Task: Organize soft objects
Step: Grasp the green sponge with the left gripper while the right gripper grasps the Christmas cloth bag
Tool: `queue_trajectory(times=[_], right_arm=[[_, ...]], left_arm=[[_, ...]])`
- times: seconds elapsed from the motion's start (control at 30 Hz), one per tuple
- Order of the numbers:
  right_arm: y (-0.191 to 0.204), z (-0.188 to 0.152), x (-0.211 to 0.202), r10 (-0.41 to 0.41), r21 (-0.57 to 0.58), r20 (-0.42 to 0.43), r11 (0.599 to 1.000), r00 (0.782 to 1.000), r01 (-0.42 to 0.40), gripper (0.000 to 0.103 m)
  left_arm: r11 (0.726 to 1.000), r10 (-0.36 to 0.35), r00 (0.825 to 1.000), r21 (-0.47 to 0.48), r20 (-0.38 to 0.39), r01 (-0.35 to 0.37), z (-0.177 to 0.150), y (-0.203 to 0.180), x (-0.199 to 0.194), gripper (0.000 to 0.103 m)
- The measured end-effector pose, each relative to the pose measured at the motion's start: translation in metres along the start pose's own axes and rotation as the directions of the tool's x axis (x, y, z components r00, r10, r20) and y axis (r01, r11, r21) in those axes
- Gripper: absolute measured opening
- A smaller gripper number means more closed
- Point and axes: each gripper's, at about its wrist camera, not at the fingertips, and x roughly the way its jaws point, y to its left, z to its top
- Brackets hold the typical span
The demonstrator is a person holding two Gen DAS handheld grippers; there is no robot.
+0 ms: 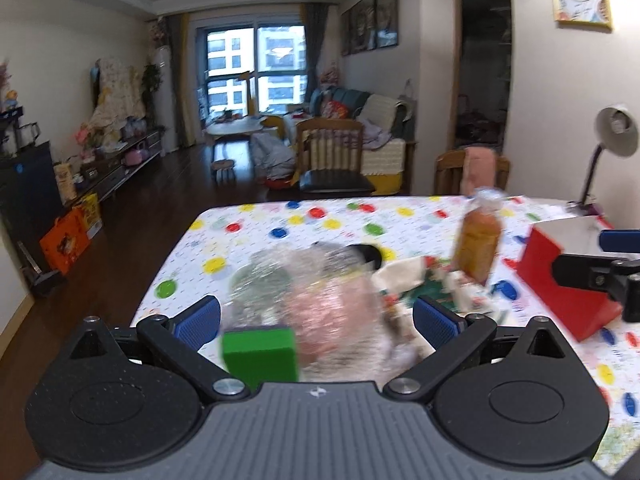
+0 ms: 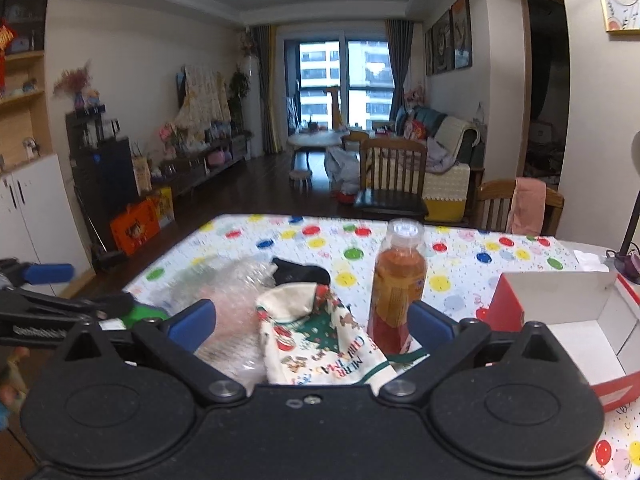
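Note:
A crumpled bubble-wrap bundle [image 1: 316,304] lies on the polka-dot table between the open fingers of my left gripper [image 1: 318,318], with a green sponge block [image 1: 260,354] just in front of it. A Christmas-print cloth [image 2: 320,332] lies between the open fingers of my right gripper [image 2: 314,322]; it also shows in the left wrist view [image 1: 412,280]. A black soft item [image 2: 300,271] lies behind the bubble wrap [image 2: 228,292]. Neither gripper holds anything.
A bottle of orange drink [image 2: 398,284] stands upright beside the cloth, close to my right gripper's right finger. An open red box with white inside [image 2: 576,320] stands at the right. A desk lamp [image 1: 612,136] stands at the far right. Chairs stand beyond the table's far edge.

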Motion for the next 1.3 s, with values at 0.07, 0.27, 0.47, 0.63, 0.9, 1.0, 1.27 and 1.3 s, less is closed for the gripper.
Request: queue_trajectory(times=[0.07, 0.27, 0.47, 0.63, 0.9, 1.0, 1.27, 1.3], right_arm=[[-0.003, -0.002, 0.019, -0.010, -0.014, -0.035, 1.000, 0.999, 0.009, 0.099], [-0.018, -0.007, 0.076, -0.021, -0.020, -0.149, 1.000, 0.989, 0.018, 0.092], [-0.028, -0.010, 0.121, -0.044, -0.048, -0.233, 0.998, 0.971, 0.034, 0.081], [-0.032, -0.013, 0.145, -0.046, -0.080, -0.282, 0.996, 0.958, 0.024, 0.071], [-0.033, -0.019, 0.172, -0.030, -0.107, -0.343, 0.994, 0.939, -0.007, 0.052], [-0.032, -0.023, 0.176, -0.032, -0.128, -0.354, 0.992, 0.935, -0.015, 0.043], [-0.030, -0.021, 0.173, -0.036, -0.162, -0.338, 0.987, 0.941, -0.021, 0.032], [-0.029, -0.021, 0.172, -0.034, -0.164, -0.335, 0.986, 0.941, -0.023, 0.029]], left_arm=[[1.000, 0.026, 0.999, -0.008, -0.027, -0.027, -0.007, 0.012, 0.015, 0.103], [0.998, 0.050, 0.989, -0.041, -0.138, -0.056, -0.025, 0.033, 0.059, 0.103], [0.997, 0.065, 0.983, -0.033, -0.170, -0.072, -0.037, 0.035, 0.085, 0.103], [0.997, 0.072, 0.981, -0.016, -0.182, -0.076, -0.042, 0.031, 0.100, 0.102], [0.996, 0.089, 0.975, -0.005, -0.204, -0.092, -0.052, 0.031, 0.112, 0.102], [0.996, 0.094, 0.974, 0.012, -0.208, -0.094, -0.055, 0.030, 0.116, 0.094], [0.997, 0.081, 0.966, 0.007, -0.247, -0.082, -0.060, 0.033, 0.124, 0.070], [0.997, 0.080, 0.966, 0.005, -0.247, -0.081, -0.059, 0.033, 0.124, 0.070]])
